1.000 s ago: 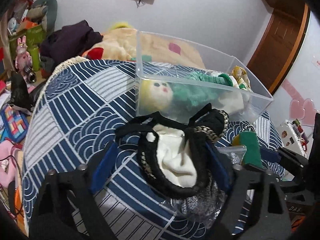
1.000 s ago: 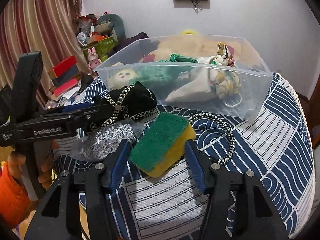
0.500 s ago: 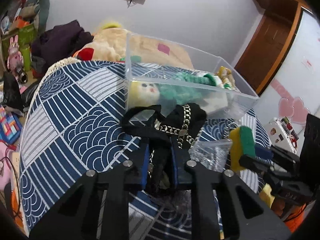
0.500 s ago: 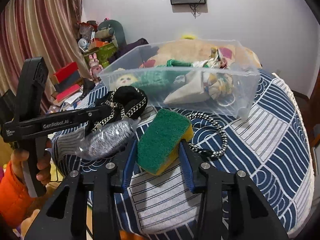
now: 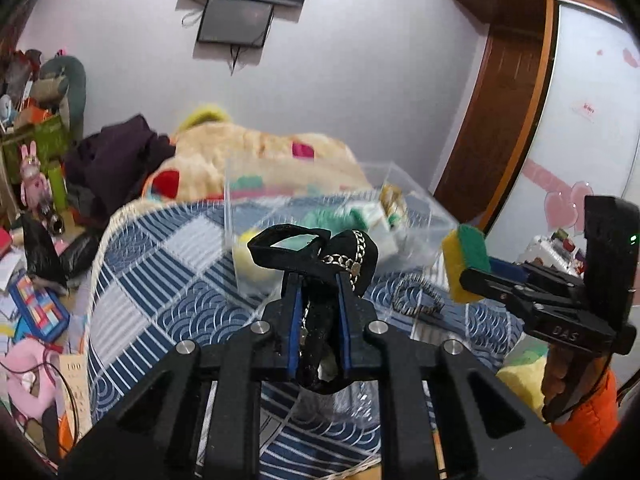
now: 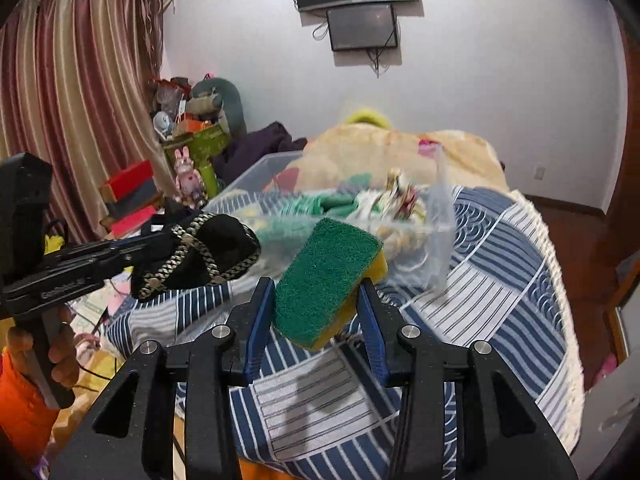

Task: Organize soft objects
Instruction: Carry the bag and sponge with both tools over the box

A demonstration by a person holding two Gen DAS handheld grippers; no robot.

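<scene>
Black chain-trimmed pouch point(image 5: 320, 264): pinched in the closed left gripper point(image 5: 318, 296), lifted above the table point(image 5: 160, 280). Green-yellow sponge point(image 6: 328, 280): clamped between the right gripper point(image 6: 316, 312) fingers, before the clear bin point(image 6: 440, 216).

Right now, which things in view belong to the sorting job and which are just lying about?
In play: black chain-trimmed pouch in left gripper; green-and-yellow sponge in right gripper; clear plastic bin; braided cord.

Lying about: wall monitor; pink bunny toy; striped curtain.

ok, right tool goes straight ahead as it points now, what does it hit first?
Probably the clear plastic bin, dead ahead beyond the held sponge. Depth is unclear under motion blur.
</scene>
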